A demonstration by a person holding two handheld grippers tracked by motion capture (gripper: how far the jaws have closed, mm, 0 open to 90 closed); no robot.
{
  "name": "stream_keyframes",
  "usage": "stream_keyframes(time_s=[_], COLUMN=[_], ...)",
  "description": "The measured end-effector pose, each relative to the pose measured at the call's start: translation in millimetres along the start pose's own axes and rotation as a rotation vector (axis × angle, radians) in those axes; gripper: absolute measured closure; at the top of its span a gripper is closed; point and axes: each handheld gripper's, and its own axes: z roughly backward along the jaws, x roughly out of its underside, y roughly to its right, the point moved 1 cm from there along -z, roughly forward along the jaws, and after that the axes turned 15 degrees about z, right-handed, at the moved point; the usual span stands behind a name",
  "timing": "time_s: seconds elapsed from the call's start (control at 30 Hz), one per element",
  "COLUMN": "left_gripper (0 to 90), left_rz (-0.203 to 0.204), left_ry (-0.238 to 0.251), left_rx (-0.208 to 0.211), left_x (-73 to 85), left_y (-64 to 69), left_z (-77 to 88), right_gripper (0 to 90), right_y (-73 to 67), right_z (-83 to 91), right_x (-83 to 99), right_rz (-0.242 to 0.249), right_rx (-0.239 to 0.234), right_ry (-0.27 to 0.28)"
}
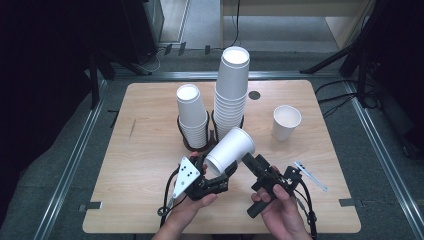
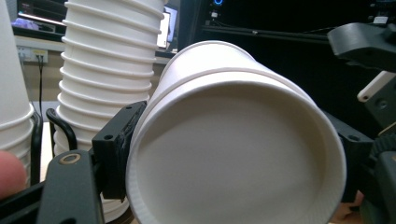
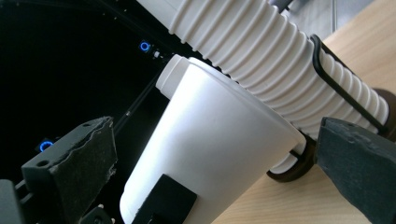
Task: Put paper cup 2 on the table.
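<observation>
Two cup stacks (image 1: 192, 117), two loose cups (image 1: 286, 121) (one held).

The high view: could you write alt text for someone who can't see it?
A person's left tongs grip a tilted white paper cup above a wooden table, while the right tongs reach toward it with jaws apart. Behind stand two stacks of cups, short and tall, and a single cup to the right.

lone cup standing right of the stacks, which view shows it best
The high view: the lone cup stands upright and whole on the table, apart from both stacks. The two gripper views look at the held cup and stacks instead.
</observation>
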Motion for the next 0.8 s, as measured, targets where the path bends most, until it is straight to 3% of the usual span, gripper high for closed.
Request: stream_keyframes(time_s=[0.3, 0.43, 0.5, 0.8], left_gripper=[22.3, 22.3, 22.3, 22.3], left_rz=[-0.020, -0.035, -0.041, -0.075], left_ry=[-0.001, -0.001, 0.001, 0.000], left_rx=[0.006, 0.010, 0.011, 0.027], left_x=[6.3, 9.2, 11.1, 17.2], left_y=[5.7, 8.8, 10.3, 17.4], left_z=[-2.5, -3.5, -4.2, -5.8], right_gripper=[0.0, 0.0, 0.0, 0.0], right_y=[8.6, 8.5, 9.2, 15.1], right_z=[-3.0, -4.4, -5.1, -8.2], right_x=[5.2, 8.2, 9.1, 12.3], right_rz=[-0.172, -0.179, -0.210, -0.251], right_rx=[0.008, -0.014, -0.028, -0.021], right_ry=[-0.027, -0.017, -0.022, -0.029])
